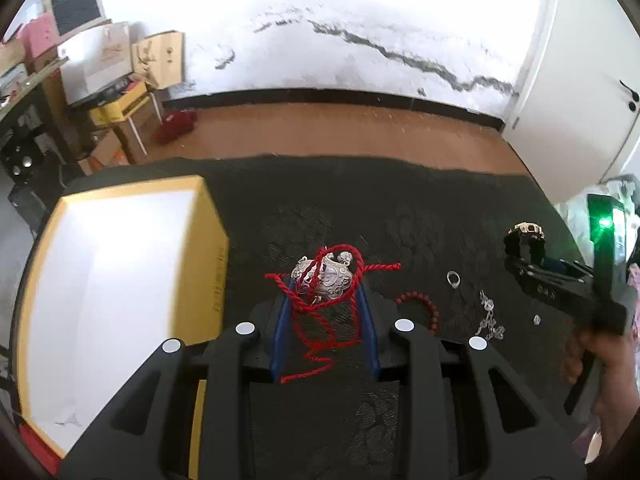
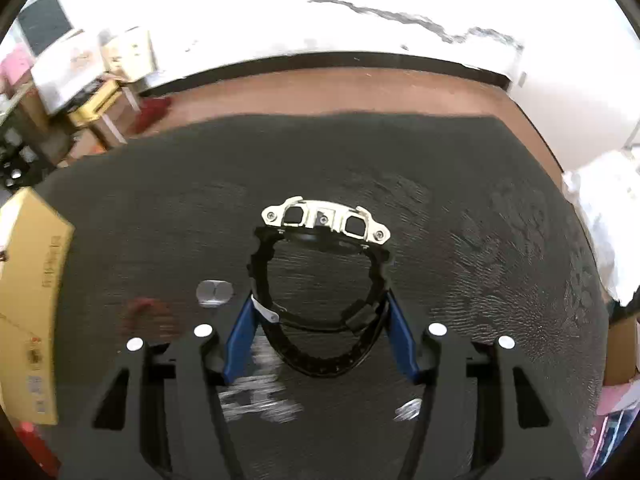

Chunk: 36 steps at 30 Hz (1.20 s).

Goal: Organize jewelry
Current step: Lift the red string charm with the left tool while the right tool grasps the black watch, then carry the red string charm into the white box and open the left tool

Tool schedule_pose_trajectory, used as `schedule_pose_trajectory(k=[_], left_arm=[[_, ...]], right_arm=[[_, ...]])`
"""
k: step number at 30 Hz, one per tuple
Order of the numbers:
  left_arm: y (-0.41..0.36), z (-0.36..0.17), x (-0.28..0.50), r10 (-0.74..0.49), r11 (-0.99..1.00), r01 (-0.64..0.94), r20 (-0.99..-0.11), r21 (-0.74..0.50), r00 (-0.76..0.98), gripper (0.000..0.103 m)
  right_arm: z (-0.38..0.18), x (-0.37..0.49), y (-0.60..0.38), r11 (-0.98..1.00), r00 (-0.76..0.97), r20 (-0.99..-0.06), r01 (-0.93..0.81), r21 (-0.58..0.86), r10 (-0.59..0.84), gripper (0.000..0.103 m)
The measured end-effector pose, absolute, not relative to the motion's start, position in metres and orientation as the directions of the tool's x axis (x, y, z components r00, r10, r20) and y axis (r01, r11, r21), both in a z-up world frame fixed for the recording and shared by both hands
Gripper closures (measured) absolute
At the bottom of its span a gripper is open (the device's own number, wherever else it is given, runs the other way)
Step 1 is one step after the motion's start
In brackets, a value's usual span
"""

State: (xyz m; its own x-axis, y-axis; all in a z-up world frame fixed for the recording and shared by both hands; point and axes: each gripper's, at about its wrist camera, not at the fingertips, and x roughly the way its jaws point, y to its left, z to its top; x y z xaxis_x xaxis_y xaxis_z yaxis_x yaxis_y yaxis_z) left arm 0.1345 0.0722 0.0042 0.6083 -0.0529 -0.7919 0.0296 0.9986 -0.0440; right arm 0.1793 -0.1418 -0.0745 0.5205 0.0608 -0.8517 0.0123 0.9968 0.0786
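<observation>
My left gripper [image 1: 324,285] is shut on a silver lock pendant [image 1: 326,278] strung on a red cord [image 1: 320,340]. The cord hangs in loops between the blue pads. To the left stands an open yellow box [image 1: 208,240] with a white inside. My right gripper [image 2: 320,298] is shut on a black wristwatch [image 2: 324,220] with a pale metal bezel, its strap [image 2: 320,364] pinched between both pads. In the left wrist view that watch [image 1: 526,230] sits at the tip of the right gripper [image 1: 524,246], above the black cloth [image 1: 400,208], with a person's hand [image 1: 600,360] on the handle.
On the cloth lie a red bead bracelet [image 1: 424,304], a silver ring [image 1: 453,279], a silver chain [image 1: 490,320] and a small clear stone [image 1: 537,320]. Stacked cardboard boxes [image 1: 120,80] stand at the far left by the wall. Brown floor lies beyond the cloth's far edge.
</observation>
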Motion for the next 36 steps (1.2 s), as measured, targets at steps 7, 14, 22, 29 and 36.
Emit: schedule_pose_trajectory(k=[7,14,22,29,36], left_arm=[[0.112,0.044,0.110,0.016,0.999,-0.035,-0.752,-0.009,0.659,0.073],[0.173,0.050,0.086,0.090,0.991,-0.134,-0.749,0.002,0.656,0.073],[0.247,0.036,0.067,0.185,0.964,-0.265,-0.756,0.016,0.628,0.073],[0.293,0.015,0.068,0.225,0.940,-0.341,-0.781,0.017,0.582,0.073],[0.314,-0.007,0.072,0.220,0.933,-0.359,-0.809,0.012,0.545,0.073]], right_arm=[[0.001,0.145,-0.061,0.980,0.551,-0.812,-0.156,0.126,0.192,0.046],[0.041,0.130,0.026,0.941,0.533,-0.792,-0.302,0.150,0.297,0.046],[0.056,0.123,0.129,0.889,0.510,-0.778,-0.439,0.132,0.367,0.046],[0.044,0.114,0.191,0.843,0.466,-0.788,-0.525,0.120,0.402,0.046],[0.016,0.114,0.221,0.824,0.415,-0.819,-0.555,0.118,0.397,0.046]])
